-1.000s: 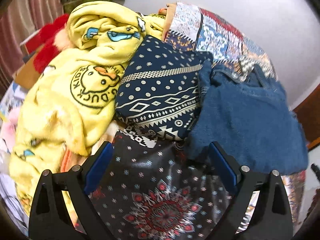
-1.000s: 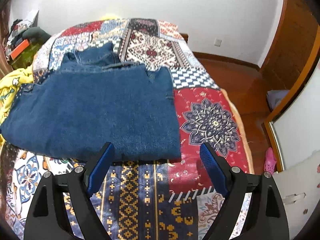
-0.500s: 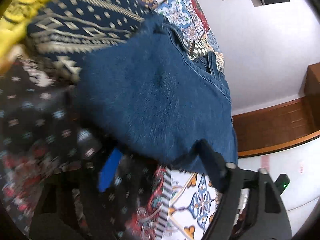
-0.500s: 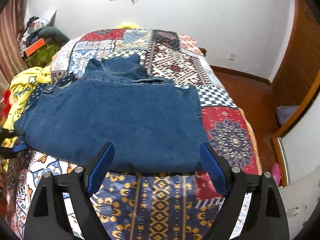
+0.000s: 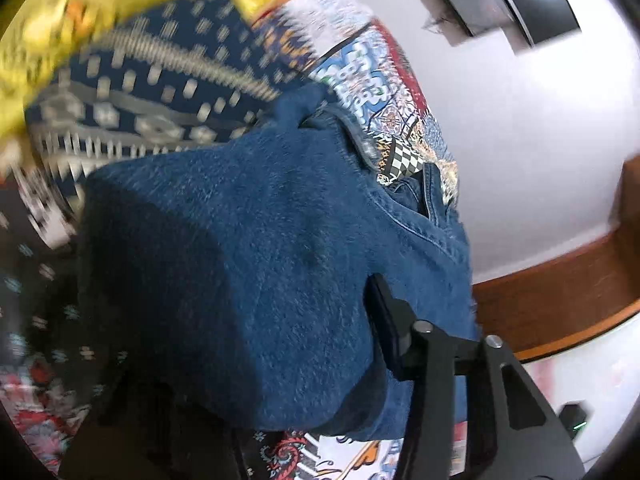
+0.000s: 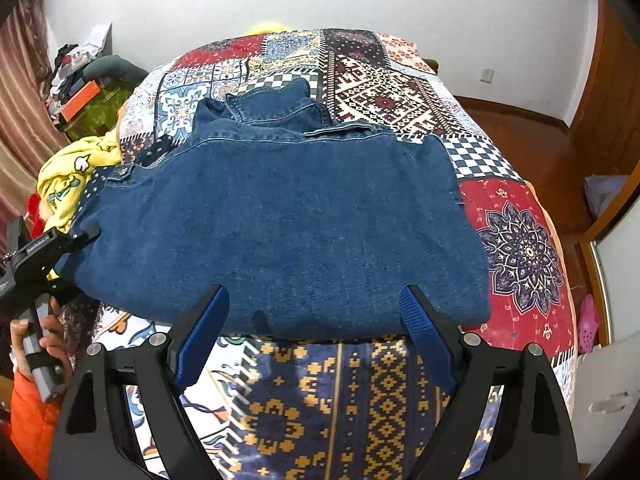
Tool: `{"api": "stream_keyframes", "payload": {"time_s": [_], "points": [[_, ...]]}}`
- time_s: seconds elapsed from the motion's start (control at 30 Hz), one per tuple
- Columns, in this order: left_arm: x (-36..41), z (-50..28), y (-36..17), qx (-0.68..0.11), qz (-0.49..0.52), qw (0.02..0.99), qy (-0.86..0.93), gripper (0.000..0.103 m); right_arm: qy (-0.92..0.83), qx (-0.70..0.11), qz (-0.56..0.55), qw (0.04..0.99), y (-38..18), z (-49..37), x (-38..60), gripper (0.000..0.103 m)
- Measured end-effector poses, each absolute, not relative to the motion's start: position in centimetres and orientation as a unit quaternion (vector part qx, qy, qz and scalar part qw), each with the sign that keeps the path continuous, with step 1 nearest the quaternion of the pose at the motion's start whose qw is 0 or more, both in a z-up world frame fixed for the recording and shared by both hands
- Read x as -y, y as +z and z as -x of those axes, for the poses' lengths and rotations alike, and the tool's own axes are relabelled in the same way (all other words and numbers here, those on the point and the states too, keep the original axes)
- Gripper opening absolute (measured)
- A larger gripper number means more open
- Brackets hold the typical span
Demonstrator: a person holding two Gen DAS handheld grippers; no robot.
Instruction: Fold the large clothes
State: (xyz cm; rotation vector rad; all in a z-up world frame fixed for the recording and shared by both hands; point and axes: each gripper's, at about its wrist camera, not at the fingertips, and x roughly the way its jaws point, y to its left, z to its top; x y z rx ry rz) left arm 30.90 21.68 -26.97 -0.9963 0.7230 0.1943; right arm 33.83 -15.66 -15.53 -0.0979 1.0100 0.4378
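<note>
A large blue denim garment (image 6: 280, 220) lies folded flat across the patchwork bedspread (image 6: 520, 248). My right gripper (image 6: 314, 294) stands open, its blue pads just over the garment's near edge with nothing pinched. In the right wrist view my left gripper (image 6: 76, 240) is at the garment's left corner, one finger lying on top of the cloth. In the left wrist view the denim (image 5: 240, 260) fills the space between the left gripper's (image 5: 248, 340) jaws, which are closing. One finger (image 5: 384, 320) shows to the right of the cloth; the other is hidden under it.
A yellow duck blanket (image 6: 68, 184) and a navy patterned cloth (image 5: 140, 92) are piled left of the denim. A hand (image 6: 44, 344) with an orange sleeve holds the left gripper. Wooden floor (image 6: 520, 132) and a pink shoe (image 6: 586, 320) lie right of the bed.
My left gripper swung from the dark patterned cloth onto the denim's left corner, rolling as it went, and its jaws narrowed. My right gripper came closer to the denim's near edge, still open.
</note>
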Motion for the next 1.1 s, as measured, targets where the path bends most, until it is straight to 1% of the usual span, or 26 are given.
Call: {"api": "stream_keyframes", "payload": {"time_s": [0.13,0.2,0.23,0.27,0.37,0.47,0.57,0.63,0.73,0.9,1.0,1.1], "points": [[-20.9,-30.7,-23.4,-0.322,0.408,0.847,0.11,0.032,0.22,-0.475,0.054,0.85,-14.4,-33.4,14.8,0.085],[-21.2,-30.4,-21.9,-0.312,0.4,0.854,0.112,0.029,0.226,-0.468,0.064,0.852,-13.7,-33.1,14.0,0.085],[-21.5,-29.9,-21.4,-0.306,0.399,0.857,0.113,0.021,0.229,-0.465,0.069,0.853,-13.3,-33.1,13.5,0.085],[-21.9,-29.4,-20.8,-0.297,0.4,0.86,0.11,0.019,0.233,-0.461,0.073,0.853,-13.0,-33.0,13.0,0.085],[-21.8,-28.6,-18.2,-0.28,0.377,0.877,0.103,0.018,0.251,-0.45,0.085,0.853,-11.9,-32.7,11.1,0.085],[-20.7,-27.2,-15.6,-0.269,0.315,0.904,0.108,0.018,0.276,-0.441,0.095,0.849,-11.5,-32.5,8.6,0.085],[-20.3,-25.4,-14.0,-0.261,0.263,0.922,0.112,0.018,0.298,-0.446,0.104,0.837,-12.4,-32.5,5.8,0.086],[-20.2,-25.1,-13.5,-0.26,0.233,0.929,0.122,0.018,0.314,-0.462,0.109,0.822,-13.8,-32.6,3.7,0.087],[-20.8,-25.3,-13.6,-0.265,0.221,0.93,0.125,0.018,0.331,-0.49,0.12,0.798,-16.3,-32.6,1.0,0.087],[-19.8,-26.4,-14.0,-0.282,0.19,0.932,0.122,0.018,0.342,-0.522,0.119,0.773,-19.3,-32.8,-0.7,0.087],[-18.4,-27.4,-13.4,-0.282,0.165,0.938,0.117,0.018,0.354,-0.535,0.104,0.761,-19.7,-33.4,-0.1,0.087],[-16.6,-29.1,-12.0,-0.278,0.147,0.944,0.103,0.018,0.355,-0.534,0.083,0.763,-18.7,-33.9,1.7,0.087]]}}
